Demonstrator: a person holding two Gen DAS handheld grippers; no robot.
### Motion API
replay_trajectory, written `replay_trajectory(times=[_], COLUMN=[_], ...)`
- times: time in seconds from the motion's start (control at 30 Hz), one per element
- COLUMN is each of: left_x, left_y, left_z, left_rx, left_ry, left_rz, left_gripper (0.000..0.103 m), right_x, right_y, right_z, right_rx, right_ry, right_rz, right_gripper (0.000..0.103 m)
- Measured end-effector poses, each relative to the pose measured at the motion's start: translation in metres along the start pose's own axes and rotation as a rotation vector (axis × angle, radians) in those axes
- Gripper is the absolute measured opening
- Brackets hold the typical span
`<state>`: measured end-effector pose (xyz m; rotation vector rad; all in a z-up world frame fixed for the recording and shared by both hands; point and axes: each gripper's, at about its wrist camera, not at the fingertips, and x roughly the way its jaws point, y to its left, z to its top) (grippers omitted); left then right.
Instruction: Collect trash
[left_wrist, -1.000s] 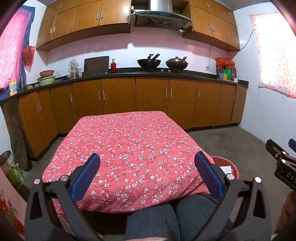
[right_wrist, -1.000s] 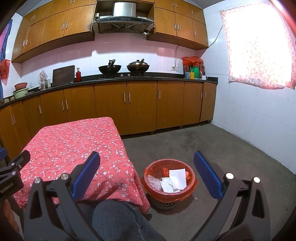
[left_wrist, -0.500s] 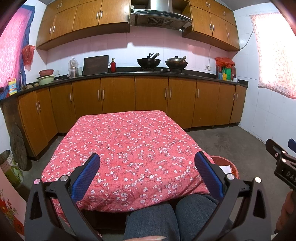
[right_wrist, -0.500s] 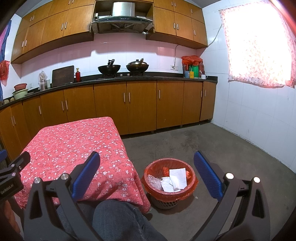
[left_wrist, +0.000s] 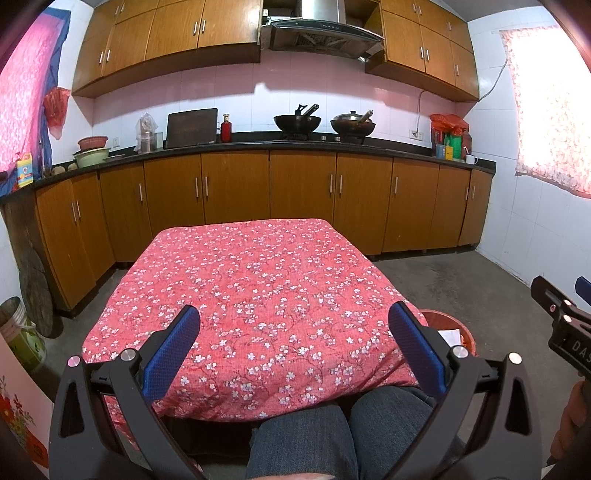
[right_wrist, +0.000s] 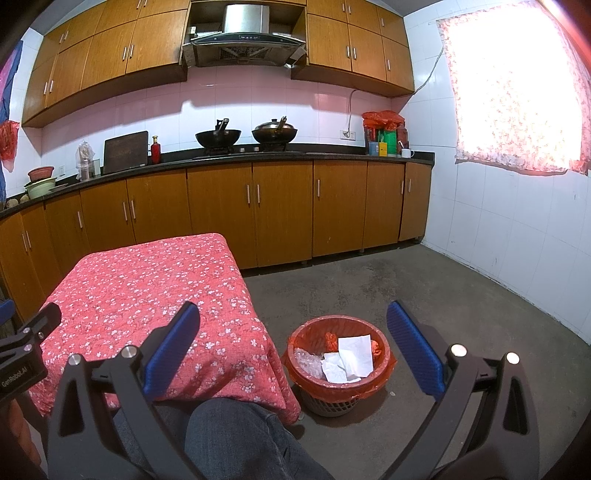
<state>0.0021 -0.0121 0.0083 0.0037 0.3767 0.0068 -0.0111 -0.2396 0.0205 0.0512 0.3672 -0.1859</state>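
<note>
Left gripper (left_wrist: 293, 334) spread wide and holding nothing, above one desk (left_wrist: 258, 280) under a red floral cloth; right gripper (right_wrist: 293, 334) likewise spread and holding nothing, above the person's knee (right_wrist: 236, 435). One red-lined trash basket (right_wrist: 314, 391) sits on the floor just beside the desk's right edge, holding two or three white paper scraps (right_wrist: 351, 358) and one clear plastic wad (right_wrist: 308, 363). Two woks (right_wrist: 218, 137) on the back counter.

Desk (left_wrist: 258, 280): covered by a red cloth (right_wrist: 147, 284) with white flowers; nothing lies on it. Concrete floor (right_wrist: 424, 295): carries a basket (right_wrist: 338, 369) lined with a red bag, holding white paper scraps (right_wrist: 349, 358), just beside the desk's corner.
</note>
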Motion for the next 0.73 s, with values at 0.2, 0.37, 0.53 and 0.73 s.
replay_trajectory(times=[0.2,0.37,0.53,0.73], left_x=[-0.0007,-0.0016,-0.0037,-0.0074], left_y=[-0.0005,-0.0015,-0.0017,-0.0048], left_z=[0.0,0.0004,-0.0001,-0.0028], left_rx=[0.0,-0.001,-0.003,-0.006], left_ry=[0.001,0.0,-0.005,-0.002], left_rz=[0.0,0.001,-0.003,-0.008], left_gripper=[0.101,0.101,0.101,0.101], right_x=[0.0,-0.0001,-0.0002,0.0], right_y=[-0.0003,0.0,0.0007,-0.0005], right_z=[-0.0002,-0.0003,-0.0002,-0.0006], right_rx=[0.0,0.001,0.001,0.001], right_ry=[0.0,0.0,-0.001,0.0], right_rz=[0.0,0.0,0.0,0.0], right_gripper=[0.099,0.099,0.099,0.099])
